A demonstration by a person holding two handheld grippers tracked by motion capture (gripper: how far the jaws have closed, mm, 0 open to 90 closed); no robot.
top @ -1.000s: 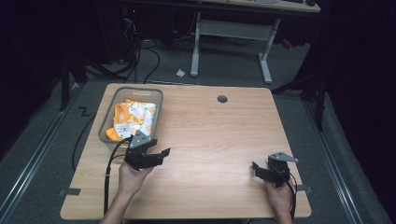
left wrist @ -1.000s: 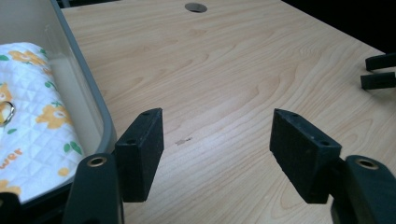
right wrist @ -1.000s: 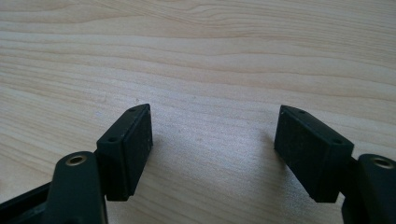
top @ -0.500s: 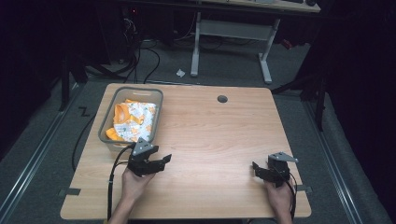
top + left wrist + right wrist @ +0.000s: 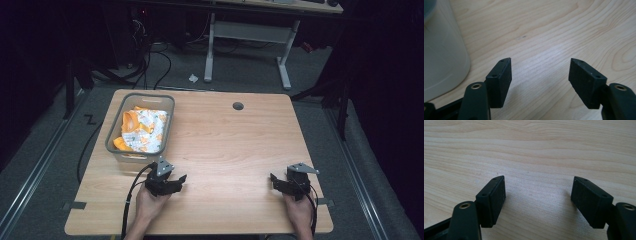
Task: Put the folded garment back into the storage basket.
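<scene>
My left gripper [image 5: 176, 181] rests low over the wooden table [image 5: 225, 150] near the front left, just in front of a grey basket [image 5: 116, 131]. Its jaws stand open with bare wood between them [image 5: 540, 72]. The basket's pale wall [image 5: 444, 57] rises at the left of the left gripper view. Crumpled orange and white patterned cloth [image 5: 144, 129] lies inside the basket. My right gripper [image 5: 278, 183] sits at the front right, held by a hand, its jaws apart over bare wood [image 5: 537, 195].
A round cable hole [image 5: 238, 106] lies in the table near its far edge. A black cable [image 5: 131, 197] trails from the left gripper off the front edge. Desk legs [image 5: 210, 50] and cables stand on the dark floor behind.
The left hand has come down and toward the front edge of the table, away from the basket. The right hand has stayed put.
</scene>
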